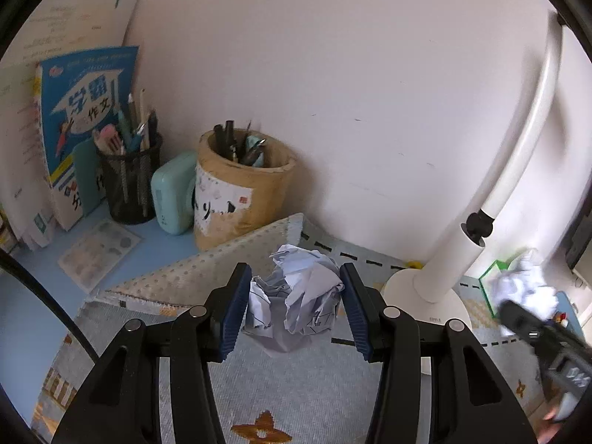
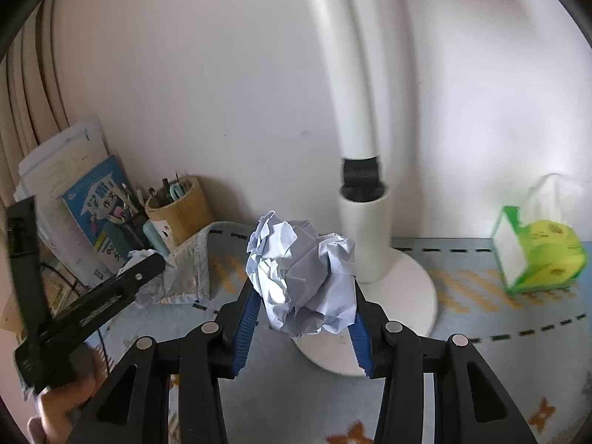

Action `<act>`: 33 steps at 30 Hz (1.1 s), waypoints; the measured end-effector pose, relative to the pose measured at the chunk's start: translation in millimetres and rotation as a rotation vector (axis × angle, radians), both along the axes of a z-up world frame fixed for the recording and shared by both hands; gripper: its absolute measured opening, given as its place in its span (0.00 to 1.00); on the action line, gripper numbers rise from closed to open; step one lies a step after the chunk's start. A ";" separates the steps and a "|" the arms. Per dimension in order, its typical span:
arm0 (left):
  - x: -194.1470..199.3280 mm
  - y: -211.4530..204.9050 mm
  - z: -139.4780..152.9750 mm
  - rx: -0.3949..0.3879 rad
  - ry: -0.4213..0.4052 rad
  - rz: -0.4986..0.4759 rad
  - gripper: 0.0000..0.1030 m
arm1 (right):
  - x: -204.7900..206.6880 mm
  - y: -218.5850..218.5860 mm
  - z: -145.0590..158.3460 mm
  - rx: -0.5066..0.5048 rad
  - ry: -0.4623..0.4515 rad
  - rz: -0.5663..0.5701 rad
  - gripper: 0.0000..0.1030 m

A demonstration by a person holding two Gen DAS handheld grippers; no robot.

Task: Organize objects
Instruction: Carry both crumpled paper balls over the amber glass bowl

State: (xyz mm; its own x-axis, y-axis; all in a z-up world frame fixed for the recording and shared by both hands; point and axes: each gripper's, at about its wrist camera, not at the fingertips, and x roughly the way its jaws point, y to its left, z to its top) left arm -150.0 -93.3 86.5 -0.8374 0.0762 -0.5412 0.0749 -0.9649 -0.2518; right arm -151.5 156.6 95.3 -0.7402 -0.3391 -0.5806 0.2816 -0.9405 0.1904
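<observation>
My left gripper [image 1: 294, 305]: pads clamped on a crumpled paper ball [image 1: 296, 296], held just over the grey mat [image 1: 296, 388] | my right gripper [image 2: 301, 309]: jaws pinched on a second paper wad [image 2: 299, 277], in front of the white lamp base [image 2: 407, 296] | background: bamboo pen pot [image 1: 244, 192], mesh pen cup [image 1: 129, 185], green tissue box [image 2: 536, 262]

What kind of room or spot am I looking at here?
Most likely a study desk set against a wall at home: pen holders full of pens, a blue workbook leaning upright, and a white desk lamp standing on a patterned mat.
</observation>
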 end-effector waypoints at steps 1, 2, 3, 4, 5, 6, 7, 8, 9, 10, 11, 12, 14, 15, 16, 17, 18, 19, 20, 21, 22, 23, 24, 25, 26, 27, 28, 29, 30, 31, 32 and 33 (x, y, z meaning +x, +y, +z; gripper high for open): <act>0.6 2.9 1.0 -0.013 0.004 -0.002 0.45 | 1.4 2.5 3.1 0.000 0.003 -0.004 0.43; 1.1 6.2 2.3 -0.029 0.010 -0.005 0.45 | 6.1 8.8 6.5 -0.001 0.008 -0.008 0.43; 1.9 9.3 3.7 -0.040 0.016 -0.009 0.45 | 9.8 16.0 9.6 -0.001 0.014 -0.012 0.43; 2.5 11.7 4.9 -0.047 0.021 -0.013 0.45 | 12.4 21.7 12.6 0.000 0.018 -0.016 0.43; 3.7 14.9 6.5 -0.054 0.028 -0.017 0.45 | 14.9 28.0 15.9 0.000 0.024 -0.023 0.43; 5.0 18.0 8.1 -0.062 0.034 -0.019 0.45 | 18.4 36.9 18.9 -0.002 0.028 -0.033 0.43; 5.9 20.7 9.8 -0.069 0.039 -0.022 0.45 | 20.2 43.3 20.5 -0.005 0.030 -0.040 0.43; 7.2 24.4 12.2 -0.078 0.047 -0.029 0.45 | 22.9 51.3 22.1 -0.007 0.033 -0.048 0.43; 9.0 28.2 15.3 -0.081 0.056 -0.036 0.45 | 25.2 59.6 23.8 -0.007 0.034 -0.059 0.43; 10.7 31.2 18.3 -0.081 0.066 -0.043 0.45 | 26.8 66.1 25.1 -0.010 0.035 -0.066 0.43; 13.3 35.2 22.7 -0.077 0.083 -0.055 0.45 | 30.1 76.2 27.5 -0.015 0.037 -0.075 0.43; 15.6 39.2 26.2 -0.074 0.097 -0.067 0.45 | 32.4 83.8 29.3 -0.014 0.039 -0.083 0.43; 19.0 52.5 33.4 -0.083 0.123 -0.087 0.45 | 38.3 95.5 33.3 -0.014 0.043 -0.096 0.43; 19.5 60.7 35.9 -0.091 0.126 -0.101 0.45 | 43.1 104.5 36.5 -0.018 0.048 -0.104 0.43; 20.3 68.8 38.1 -0.095 0.125 -0.119 0.45 | 45.9 109.3 38.4 -0.017 0.051 -0.110 0.43; 21.6 79.6 40.5 -0.093 0.123 -0.148 0.45 | 49.2 115.7 40.7 -0.015 0.055 -0.118 0.43; 22.6 89.3 43.1 -0.083 0.122 -0.175 0.45 | 53.6 124.7 43.4 -0.019 0.061 -0.127 0.43; 23.6 98.1 45.7 -0.074 0.121 -0.199 0.45 | 56.7 130.8 45.2 -0.025 0.064 -0.133 0.43; 25.2 110.1 49.7 -0.068 0.124 -0.228 0.45 | 60.2 138.9 47.3 -0.033 0.068 -0.142 0.43; 27.6 122.0 53.6 -0.071 0.131 -0.256 0.45 | 64.7 148.8 49.9 -0.039 0.074 -0.155 0.43; 30.3 135.5 58.0 -0.079 0.141 -0.281 0.45 | 67.9 156.1 51.5 -0.041 0.078 -0.165 0.43; 33.6 152.6 63.0 -0.092 0.151 -0.314 0.45 | 72.4 166.8 53.6 -0.043 0.082 -0.180 0.43; 36.6 169.1 67.7 -0.102 0.159 -0.350 0.45 | 75.8 177.4 55.6 -0.044 0.085 -0.194 0.43; 39.4 184.9 71.9 -0.106 0.166 -0.386 0.45 | 78.8 187.3 57.0 -0.045 0.087 -0.208 0.43; 42.9 203.7 76.1 -0.109 0.175 -0.434 0.45 | 83.6 202.9 58.6 -0.047 0.091 -0.230 0.43; 45.9 219.7 79.0 -0.111 0.180 -0.475 0.45 | 86.3 213.8 59.5 -0.049 0.091 -0.243 0.43; 49.3 237.2 81.7 -0.111 0.183 -0.517 0.45 | 88.2 224.7 60.4 -0.048 0.089 -0.256 0.43; 52.6 255.0 83.4 -0.103 0.182 -0.561 0.45 | 91.1 238.7 61.5 -0.047 0.088 -0.275 0.43; 55.5 272.0 84.1 -0.083 0.176 -0.605 0.45 | 94.6 256.1 62.8 -0.046 0.088 -0.301 0.43; 57.7 287.5 83.6 -0.060 0.165 -0.648 0.45 | 96.9 268.8 63.9 -0.048 0.088 -0.320 0.43; 60.0 305.7 81.1 -0.032 0.146 -0.701 0.45 | 99.7 285.0 65.4 -0.051 0.085 -0.341 0.43; 61.8 320.3 77.9 -0.017 0.128 -0.741 0.45 | 102.8 303.3 67.2 -0.055 0.084 -0.367 0.43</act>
